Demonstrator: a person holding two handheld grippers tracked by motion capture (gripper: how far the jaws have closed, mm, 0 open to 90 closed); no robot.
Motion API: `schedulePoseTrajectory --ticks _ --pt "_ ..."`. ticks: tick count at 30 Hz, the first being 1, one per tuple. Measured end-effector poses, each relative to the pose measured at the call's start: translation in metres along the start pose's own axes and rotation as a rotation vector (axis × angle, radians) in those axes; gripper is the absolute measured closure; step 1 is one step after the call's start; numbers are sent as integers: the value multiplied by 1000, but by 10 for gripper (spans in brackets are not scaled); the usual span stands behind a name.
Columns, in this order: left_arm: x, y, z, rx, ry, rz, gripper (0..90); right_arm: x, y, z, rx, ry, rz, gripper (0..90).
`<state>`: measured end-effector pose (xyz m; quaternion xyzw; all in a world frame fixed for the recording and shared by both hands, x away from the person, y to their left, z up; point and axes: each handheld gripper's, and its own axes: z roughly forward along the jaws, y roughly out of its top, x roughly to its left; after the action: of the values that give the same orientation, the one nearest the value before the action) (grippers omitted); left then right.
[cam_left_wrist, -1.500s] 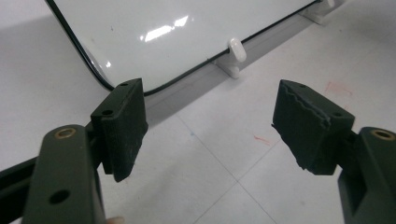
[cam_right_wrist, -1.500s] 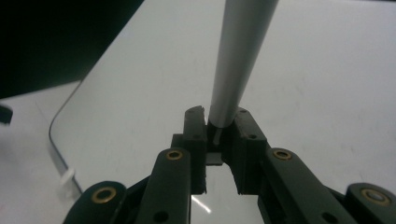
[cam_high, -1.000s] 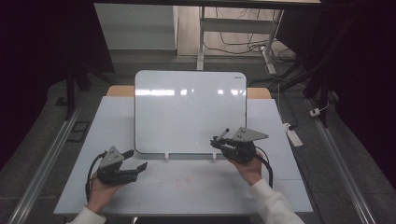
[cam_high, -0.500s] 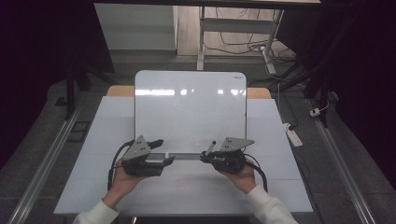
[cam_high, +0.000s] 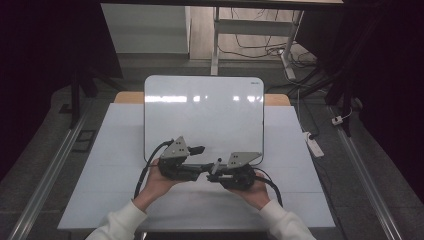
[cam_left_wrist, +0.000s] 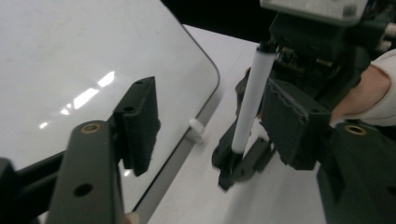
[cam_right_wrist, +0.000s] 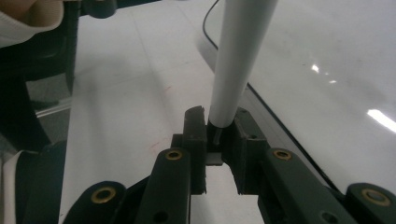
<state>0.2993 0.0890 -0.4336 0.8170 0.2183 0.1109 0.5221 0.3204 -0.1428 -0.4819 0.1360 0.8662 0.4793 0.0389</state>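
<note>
Swung in from the worktop's left edge to the near edge of the whiteboard, left tool, its jaws just narrowing but still spread either side of the white marker. Pinched upright at its lower end in the right tool, pressed tight just before that same near edge — likely a cap pull or handover next.

Both grippers, the left gripper and the right gripper, are black, each topped by a grey three-cornered plate and trailing a black cable. Jaws are matte black bars with brass-coloured screw eyelets; the pads are flat and rectangular, some with serrated edges. The person wears white long sleeves.
</note>
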Motion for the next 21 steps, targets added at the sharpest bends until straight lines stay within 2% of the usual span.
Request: schedulePoseTrajectory --ticks 4,6,9,12,14,16,19,21 --pt "-1 1 7 -3 -66 16 478 0 0 3 10 36 2 776" --pt "-3 2 10 -1 -85 35 564 0 0 5 18 51 0 776" --pt "-5 4 12 -4 -104 54 778 1 1 6 31 63 -1 775" --pt "-5 4 14 -2 -94 41 809 -1 0 4 42 63 12 770" --pt "-5 4 15 -9 -76 33 811 -1 -1 3 45 39 15 756" --pt "-4 5 14 -16 -42 24 812 1 -1 2 31 -2 15 668" --pt "-1 4 11 -36 -19 -14 812 7 -4 -3 -23 -103 44 577" --pt "0 4 10 -48 2 -32 812 13 -6 -6 -66 -204 48 552"
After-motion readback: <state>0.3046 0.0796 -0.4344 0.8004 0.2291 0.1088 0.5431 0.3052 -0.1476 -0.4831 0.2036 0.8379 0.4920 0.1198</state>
